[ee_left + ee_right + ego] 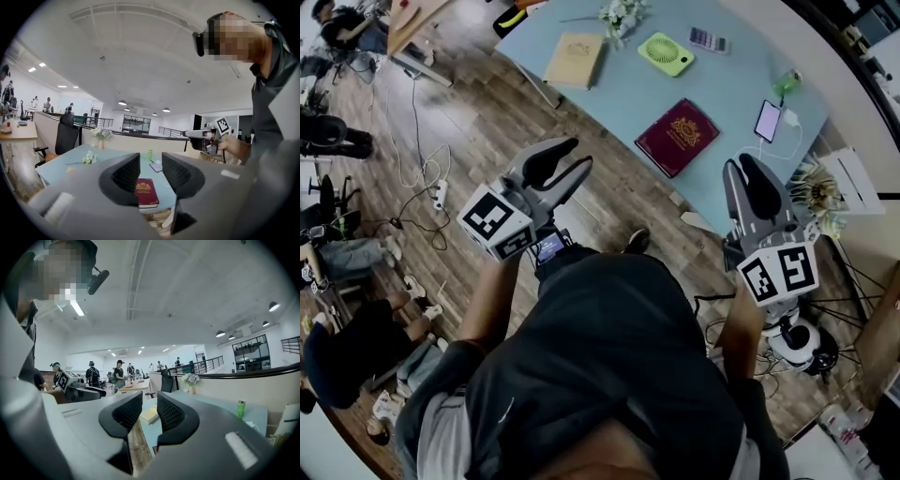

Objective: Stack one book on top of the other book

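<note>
A maroon book (677, 136) with a gold crest lies flat near the front edge of the light blue table (619, 94). A tan book (575, 59) lies apart from it at the table's far left. Both grippers hang in the air short of the table, over the wooden floor. My left gripper (558, 161) is open and empty; in the left gripper view the maroon book (146, 192) shows through its gap (151, 176). My right gripper (750, 183) is open and empty too, with the tan book (150, 414) showing beyond its jaws (149, 416).
On the table are a green fan (666, 53), a calculator (709, 39), a phone (767, 120) on a cable, a green can (786, 84) and white flowers (621, 17). A power strip (439, 195) with cables lies on the floor to the left. People sit at far left.
</note>
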{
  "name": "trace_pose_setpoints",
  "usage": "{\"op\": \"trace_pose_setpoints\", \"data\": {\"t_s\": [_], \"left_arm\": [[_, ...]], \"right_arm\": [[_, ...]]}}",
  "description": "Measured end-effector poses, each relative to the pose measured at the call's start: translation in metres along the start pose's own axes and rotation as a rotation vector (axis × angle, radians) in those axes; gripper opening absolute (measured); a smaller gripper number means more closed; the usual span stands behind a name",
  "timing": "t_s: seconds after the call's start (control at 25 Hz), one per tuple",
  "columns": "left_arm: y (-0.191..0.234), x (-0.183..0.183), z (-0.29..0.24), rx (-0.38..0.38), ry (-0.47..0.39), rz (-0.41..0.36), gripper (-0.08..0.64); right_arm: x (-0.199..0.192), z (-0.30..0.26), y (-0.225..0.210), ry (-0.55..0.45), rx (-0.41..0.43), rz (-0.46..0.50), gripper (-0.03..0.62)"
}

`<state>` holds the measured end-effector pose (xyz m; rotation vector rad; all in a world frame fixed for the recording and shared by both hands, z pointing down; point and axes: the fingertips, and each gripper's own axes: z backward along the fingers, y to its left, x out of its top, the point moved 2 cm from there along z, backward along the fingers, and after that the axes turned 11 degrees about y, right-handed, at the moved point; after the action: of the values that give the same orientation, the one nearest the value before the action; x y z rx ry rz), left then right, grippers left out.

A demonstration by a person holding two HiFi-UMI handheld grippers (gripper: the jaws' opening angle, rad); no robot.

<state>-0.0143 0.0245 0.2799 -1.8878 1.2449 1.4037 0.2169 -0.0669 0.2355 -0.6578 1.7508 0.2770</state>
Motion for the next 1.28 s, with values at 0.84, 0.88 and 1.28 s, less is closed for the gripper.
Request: {"op": "trace_pose_setpoints", "data": {"t_s": [0.84,0.88,1.28], "left_arm": [[0.05,0.013,-0.09,-0.255,0.054,-0.048,0.166],[0.057,0.013,-0.098,-0.276,0.059,-0.051,0.166],[0.099,0.002,-0.158,-0.471,0.119,-0.051,0.166]], "right_arm": [[-0.03,-0.019,-0.026,0.072,-0.212,-0.119,0.097],[-0.03,-0.023,-0.026,0.077,-0.231,-0.132,0.097],[-0.051,-0.06,-0.039,0.109,-0.375,-0.256,0.098]]}}
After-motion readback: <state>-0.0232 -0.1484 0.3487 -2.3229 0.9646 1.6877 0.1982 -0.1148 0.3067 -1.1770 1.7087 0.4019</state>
